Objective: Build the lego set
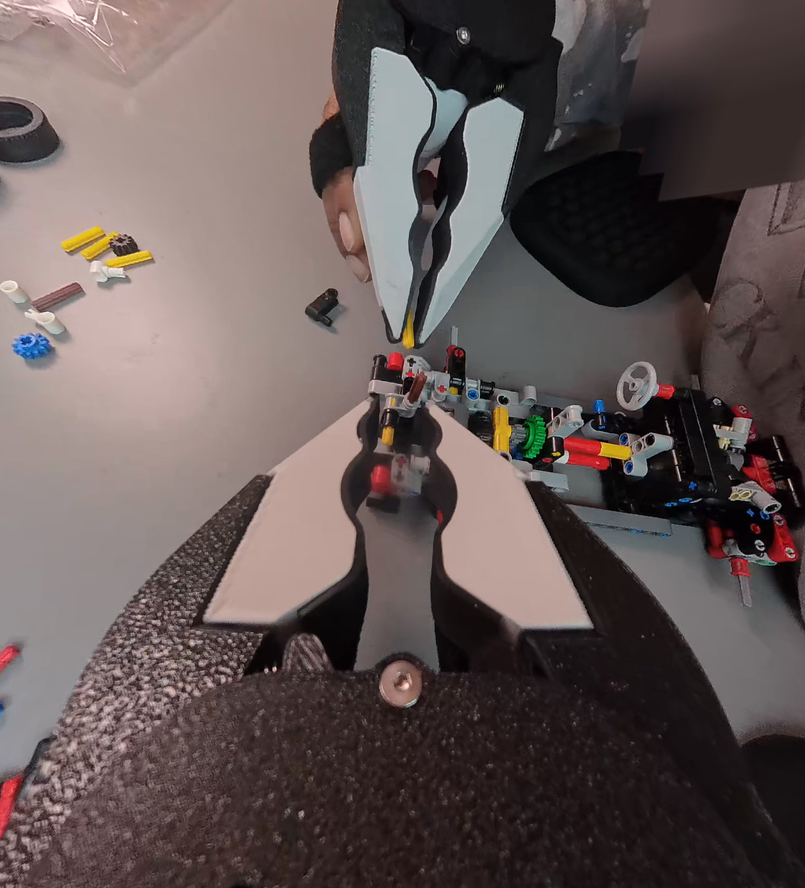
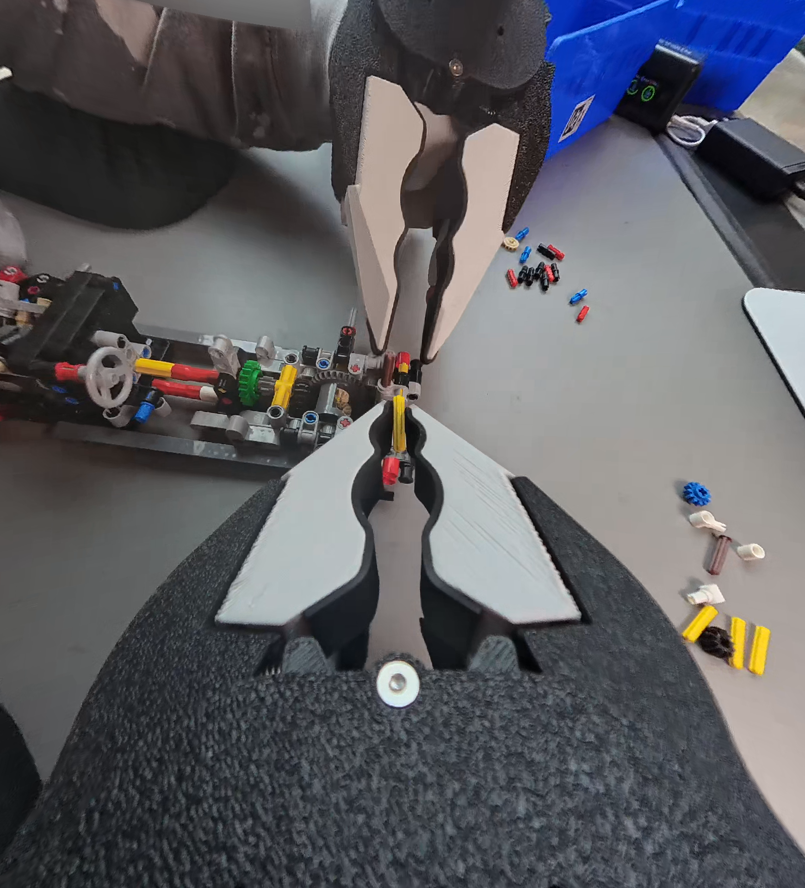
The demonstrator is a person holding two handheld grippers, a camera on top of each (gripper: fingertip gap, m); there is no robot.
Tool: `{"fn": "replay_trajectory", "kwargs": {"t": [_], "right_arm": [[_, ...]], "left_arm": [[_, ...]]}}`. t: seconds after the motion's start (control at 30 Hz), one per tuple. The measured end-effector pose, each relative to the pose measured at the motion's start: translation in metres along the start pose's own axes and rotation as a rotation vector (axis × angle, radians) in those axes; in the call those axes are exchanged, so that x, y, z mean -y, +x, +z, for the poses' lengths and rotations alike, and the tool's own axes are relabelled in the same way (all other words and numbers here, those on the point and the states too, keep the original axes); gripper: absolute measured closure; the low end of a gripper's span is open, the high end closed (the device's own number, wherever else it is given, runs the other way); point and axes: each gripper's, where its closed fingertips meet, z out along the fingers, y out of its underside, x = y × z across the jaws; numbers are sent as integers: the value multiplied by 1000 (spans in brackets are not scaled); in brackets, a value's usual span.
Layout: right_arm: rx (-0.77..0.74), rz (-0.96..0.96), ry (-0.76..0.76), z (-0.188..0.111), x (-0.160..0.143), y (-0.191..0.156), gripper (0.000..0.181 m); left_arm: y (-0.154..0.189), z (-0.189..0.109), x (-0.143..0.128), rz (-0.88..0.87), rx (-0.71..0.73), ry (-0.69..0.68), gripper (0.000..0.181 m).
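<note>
Right wrist view: nearest the camera, the right gripper (image 2: 398, 408) has its two grey fingers closed to a narrow slit on a thin yellow axle (image 2: 398, 423), which points forward at the front end of the Lego chassis (image 2: 227, 389) on the grey table (image 2: 607, 408). Just past its tips stand a brown axle (image 2: 387, 366) and red and black pins on the chassis's grey front bracket. Opposite, the left gripper (image 2: 403, 355) comes down onto that same end, its tips close together; whether they actually pinch the bracket cannot be told. In the left wrist view the chassis's front end sits between the left gripper's fingertips, and the right gripper (image 1: 408, 339) shows the yellow axle poking out of its tips. Farther right, loose parts lie apart: a blue gear (image 2: 696, 493), yellow axles (image 2: 746, 648), and a scatter of small pins (image 2: 537, 271). The step in hand looks like fitting the yellow axle into the front bracket; the next move calls for lining it up with a hole and pushing while the left gripper steadies the chassis.
</note>
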Motion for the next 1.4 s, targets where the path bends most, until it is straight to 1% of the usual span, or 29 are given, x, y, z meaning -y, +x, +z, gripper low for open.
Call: {"fn": "replay_trajectory", "kwargs": {"t": [0.07,0.17,0.23,0.33,0.4,0.47,0.63,0.9,1.13,1.2,1.4], "right_arm": [[4,15,36,-5,7,-5,180],[-8,32,84,-9,19,-10,180],[-28,15,113,-10,30,-14,180],[-83,-63,119,-9,41,-18,180],[-120,-106,114,-9,45,-19,180],[-135,-123,125,-9,50,-21,180],[-175,-186,116,-10,58,-25,180],[-291,-320,108,-14,70,-26,179],[-375,-442,129,-18,76,-30,179],[-397,-481,121,-18,75,-28,179],[-477,-601,127,-19,77,-26,179]], "left_arm": [[2,-5,4,32,20,-5,167],[14,-13,22,51,20,35,167],[24,-13,34,34,17,69,169],[28,-11,47,-108,25,152,173],[33,-12,49,-228,-8,199,175],[35,-13,50,-306,-13,235,175],[41,-18,52,-413,-32,290,175],[47,-29,61,-632,-189,427,176],[51,-31,63,-676,-262,474,181],[50,-31,63,-653,-242,474,181],[51,-34,66,-630,-237,477,172]]}}
